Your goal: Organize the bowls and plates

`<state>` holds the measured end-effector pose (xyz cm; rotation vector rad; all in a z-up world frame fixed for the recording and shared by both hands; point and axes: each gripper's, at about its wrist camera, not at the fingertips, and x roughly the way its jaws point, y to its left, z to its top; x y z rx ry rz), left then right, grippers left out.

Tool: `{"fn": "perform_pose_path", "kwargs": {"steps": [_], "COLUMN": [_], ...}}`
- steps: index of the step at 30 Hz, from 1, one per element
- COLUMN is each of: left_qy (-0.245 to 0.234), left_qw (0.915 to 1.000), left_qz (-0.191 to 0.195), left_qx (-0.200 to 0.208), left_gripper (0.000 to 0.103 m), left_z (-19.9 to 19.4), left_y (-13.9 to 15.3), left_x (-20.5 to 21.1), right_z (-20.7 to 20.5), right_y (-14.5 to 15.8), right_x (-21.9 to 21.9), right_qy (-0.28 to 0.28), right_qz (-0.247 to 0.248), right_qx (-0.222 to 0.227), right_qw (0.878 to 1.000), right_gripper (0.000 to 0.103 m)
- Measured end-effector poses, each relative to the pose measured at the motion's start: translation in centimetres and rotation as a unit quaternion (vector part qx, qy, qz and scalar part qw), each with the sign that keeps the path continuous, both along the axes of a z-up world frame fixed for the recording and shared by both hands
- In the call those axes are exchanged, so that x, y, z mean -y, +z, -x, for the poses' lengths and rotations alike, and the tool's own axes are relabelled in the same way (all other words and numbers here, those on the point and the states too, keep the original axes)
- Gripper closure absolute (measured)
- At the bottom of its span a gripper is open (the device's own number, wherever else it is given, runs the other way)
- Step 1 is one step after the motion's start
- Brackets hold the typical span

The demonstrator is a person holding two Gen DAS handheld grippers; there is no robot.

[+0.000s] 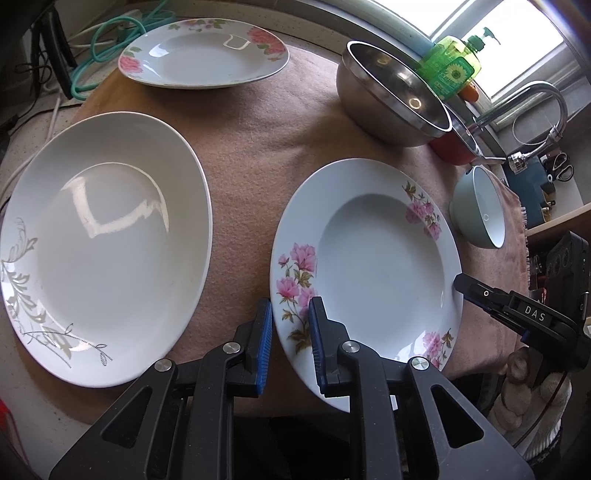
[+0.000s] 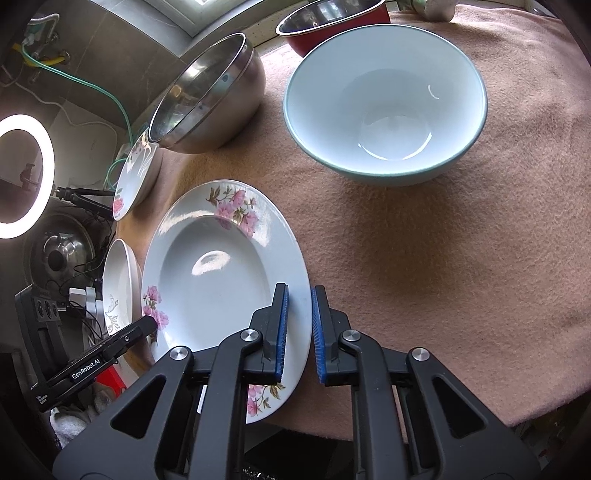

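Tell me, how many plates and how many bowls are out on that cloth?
Plates: 3, pink-flowered plate, plain white plate, red-flowered plate.
Bowls: 3, steel bowl, pale green bowl, red bowl.
Total: 6

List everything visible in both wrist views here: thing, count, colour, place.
Pink-flower plate: 1, white, near edge of cloth, rim between both grippers' fingers.
Grey-leaf plate: 1, white, left of it.
Red-flower plate: 1, white, far side.
Steel bowl: 1, silver, far side.
Red bowl: 1, red outside, steel inside, behind the steel bowl.
Green bowl: 1, pale green, white inside, right of the held plate.
Cloth: 1, pinkish brown, under all the dishes.
Soap bottle: 1, green, by the window.
Tap: 1, chrome, at right.
Ring light: 1, white, lit, off the table.
Left gripper: black, blue pads, on the plate's left rim.
Right gripper: same, on its right rim.
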<state>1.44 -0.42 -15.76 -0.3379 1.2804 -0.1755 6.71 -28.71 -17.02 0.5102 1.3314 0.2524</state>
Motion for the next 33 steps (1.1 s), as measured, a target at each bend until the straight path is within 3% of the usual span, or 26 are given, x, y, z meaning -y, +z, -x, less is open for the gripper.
{"fn": "perform_pose_path", "kwargs": {"steps": [33], "left_qy": [-0.042], "left_qw": [0.9991], "left_qz": [-0.004], "left_qx": [0.006], "left_gripper": [0.085], "left_z": [-0.8], "left_y": [-0.1], "left_x": [2.9], "right_z": [1.7], "right_y": [0.0], "right_x": [3.0], "right_qy": [-0.041], "right_qz": [0.009], "right_qx": [-0.015], "right_qw": [0.999], "right_gripper": [0.090]}}
